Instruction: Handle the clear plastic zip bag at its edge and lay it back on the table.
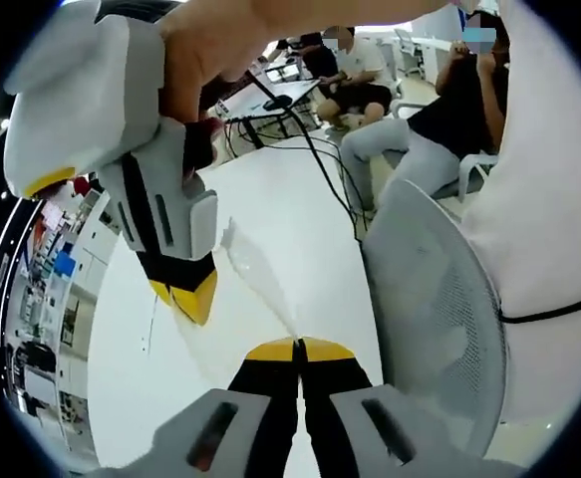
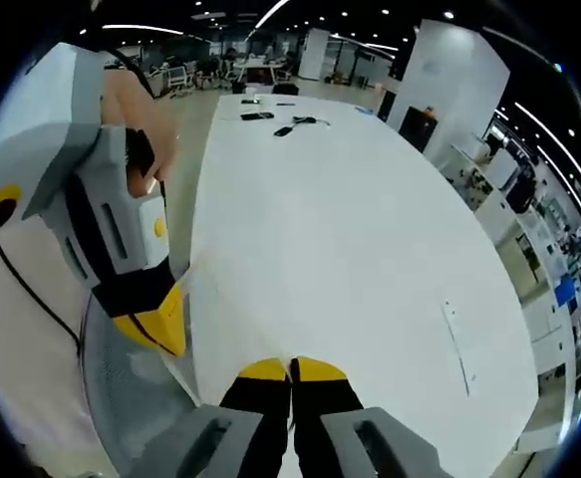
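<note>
The clear plastic zip bag [image 1: 258, 277] is a thin see-through strip rising up and left from my left gripper [image 1: 298, 347], which is shut on its edge. It hangs in the air above the white table [image 1: 270, 199]. My right gripper [image 1: 192, 299], held by a hand, points down just left of the bag with its yellow tips together. In the right gripper view my right gripper [image 2: 292, 368] is shut over the table's near edge, with no film visible between its tips. The left gripper [image 2: 160, 327] hangs at its left, and a faint corner of the bag [image 2: 185, 271] shows beside it.
A grey mesh chair [image 1: 430, 299] stands close on the right, beside a person in white. People sit on chairs at the back, with a black cable [image 1: 320, 159] running toward them. Small dark items [image 2: 270, 118] lie at the table's far end and a thin strip [image 2: 457, 344] lies at the right.
</note>
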A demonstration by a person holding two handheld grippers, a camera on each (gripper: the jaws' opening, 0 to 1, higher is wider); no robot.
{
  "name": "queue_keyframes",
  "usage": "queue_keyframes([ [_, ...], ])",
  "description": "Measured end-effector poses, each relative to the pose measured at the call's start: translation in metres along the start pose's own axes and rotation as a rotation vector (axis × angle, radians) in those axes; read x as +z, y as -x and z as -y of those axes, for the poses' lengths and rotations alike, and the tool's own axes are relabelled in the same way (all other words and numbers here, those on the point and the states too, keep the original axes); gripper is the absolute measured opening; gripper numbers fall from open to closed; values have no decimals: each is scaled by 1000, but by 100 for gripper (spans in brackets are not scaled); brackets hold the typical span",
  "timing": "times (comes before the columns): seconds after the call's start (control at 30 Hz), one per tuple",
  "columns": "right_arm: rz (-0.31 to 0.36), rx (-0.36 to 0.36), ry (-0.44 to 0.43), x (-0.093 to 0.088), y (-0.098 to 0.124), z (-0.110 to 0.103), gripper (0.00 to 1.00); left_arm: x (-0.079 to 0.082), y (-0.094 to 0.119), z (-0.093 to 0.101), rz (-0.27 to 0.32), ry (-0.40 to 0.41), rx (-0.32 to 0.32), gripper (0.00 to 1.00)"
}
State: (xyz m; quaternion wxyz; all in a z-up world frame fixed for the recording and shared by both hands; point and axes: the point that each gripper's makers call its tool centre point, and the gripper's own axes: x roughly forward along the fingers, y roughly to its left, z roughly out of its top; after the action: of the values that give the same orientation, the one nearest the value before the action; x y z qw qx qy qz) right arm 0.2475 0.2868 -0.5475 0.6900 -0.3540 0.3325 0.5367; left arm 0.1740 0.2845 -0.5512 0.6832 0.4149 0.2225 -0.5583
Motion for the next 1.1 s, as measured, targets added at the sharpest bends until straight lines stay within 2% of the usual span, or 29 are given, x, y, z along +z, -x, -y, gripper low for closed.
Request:
queue_keyframes([
  [0.43, 21, -36, -14, 2, 4, 6, 0, 3, -1, 5, 9, 1, 39, 0],
  [1.1, 27, -57, -10, 3, 4, 9, 0, 0, -5, 19, 17, 18, 47, 0],
])
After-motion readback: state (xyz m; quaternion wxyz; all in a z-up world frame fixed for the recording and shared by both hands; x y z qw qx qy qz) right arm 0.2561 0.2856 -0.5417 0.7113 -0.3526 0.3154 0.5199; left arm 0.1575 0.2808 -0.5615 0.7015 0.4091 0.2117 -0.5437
